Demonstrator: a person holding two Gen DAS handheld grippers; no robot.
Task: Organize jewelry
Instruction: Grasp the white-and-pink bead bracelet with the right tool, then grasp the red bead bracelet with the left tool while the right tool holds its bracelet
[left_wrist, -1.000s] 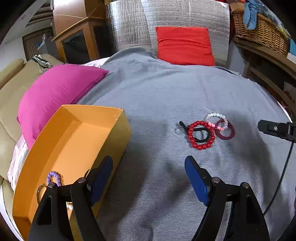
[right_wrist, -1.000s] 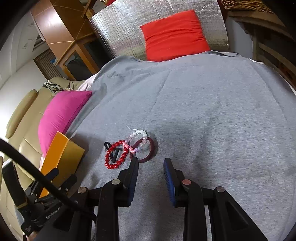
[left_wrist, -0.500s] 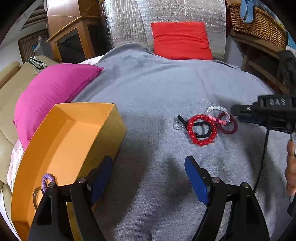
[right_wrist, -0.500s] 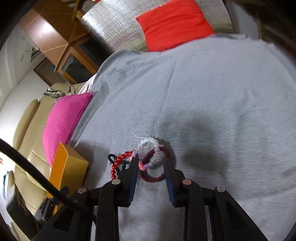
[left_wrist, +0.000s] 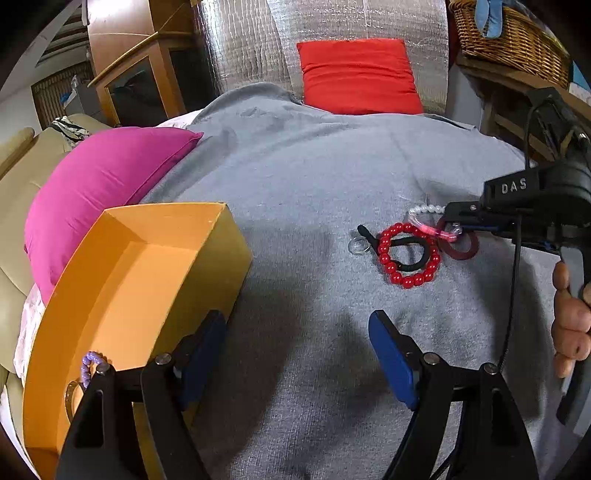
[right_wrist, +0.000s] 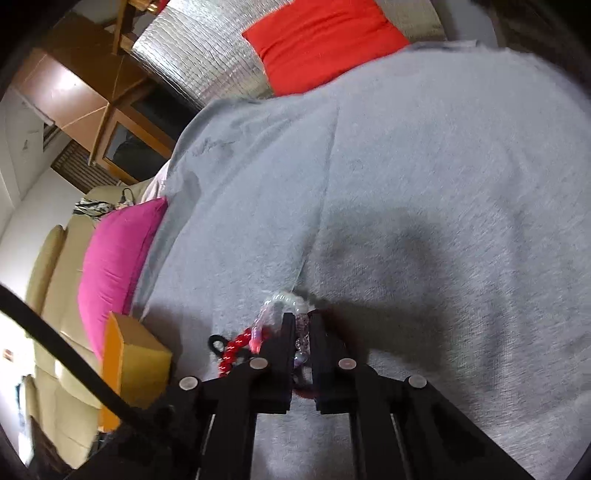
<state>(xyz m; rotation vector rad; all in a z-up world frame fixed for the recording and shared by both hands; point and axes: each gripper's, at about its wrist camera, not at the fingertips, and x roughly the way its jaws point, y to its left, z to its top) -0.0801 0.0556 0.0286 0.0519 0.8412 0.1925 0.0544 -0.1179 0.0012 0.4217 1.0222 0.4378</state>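
My right gripper (right_wrist: 302, 332) has its jaws nearly together on the pale beaded bracelet (left_wrist: 430, 221), down on the grey blanket (left_wrist: 314, 177). My worry: that bracelet overlaps the dark red ring (left_wrist: 461, 249) and touches the red bead bracelet (left_wrist: 408, 254), so lifting could drag either along (or the thin strand could slip free). It looks clear-white with a pink stretch. The cluster lies at two o'clock from my left gripper (left_wrist: 297, 350), whose jaws stand wide and hold nothing; the orange box (left_wrist: 122, 273) waits at nine o'clock.
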